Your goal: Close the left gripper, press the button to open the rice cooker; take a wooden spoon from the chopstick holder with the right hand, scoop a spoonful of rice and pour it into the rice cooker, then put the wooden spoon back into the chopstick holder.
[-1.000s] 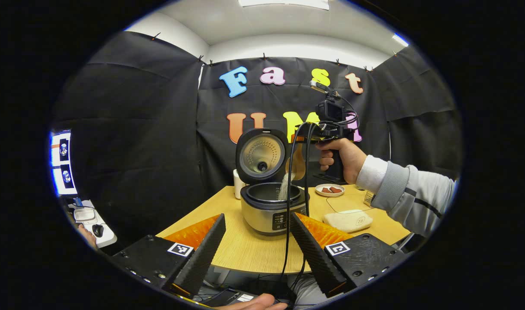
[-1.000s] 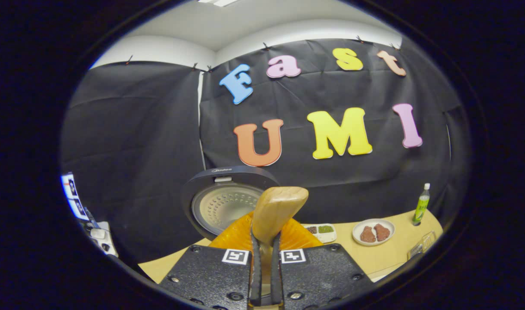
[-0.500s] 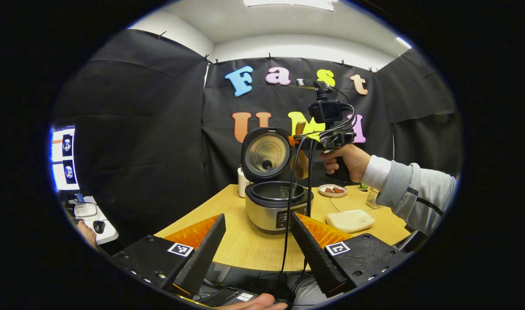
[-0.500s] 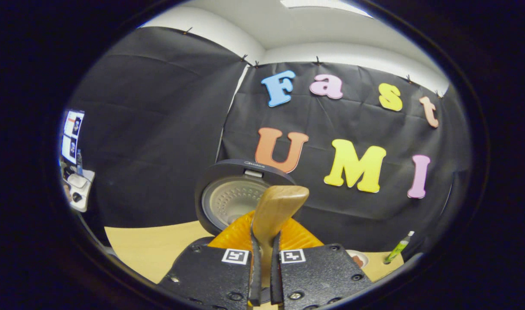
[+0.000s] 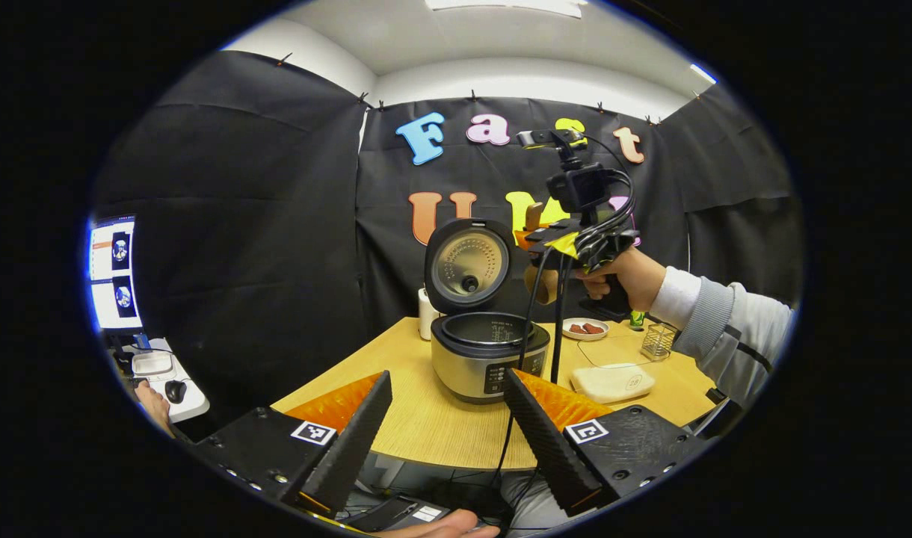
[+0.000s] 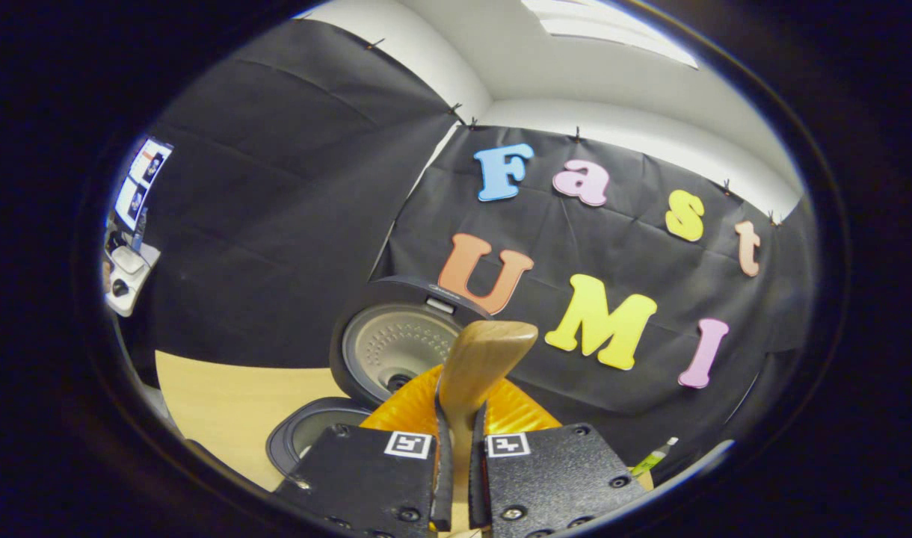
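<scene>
While rice cooker gapes — right hand-held gripper clamps pale wooden spoon; left hand-held gripper open.

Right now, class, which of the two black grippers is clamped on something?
The right gripper: shut on the wooden spoon. The left gripper is open and empty.

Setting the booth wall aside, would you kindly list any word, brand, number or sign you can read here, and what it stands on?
Nothing can be quoted with confidence.
Mark on the rice cooker lid, at its top rim: too blurred to read.
Print on the cooker's control panel: too small to read.
Round mark on the white pad: too small to read.
Square tags: black-and-white patterns, no letters.
</scene>
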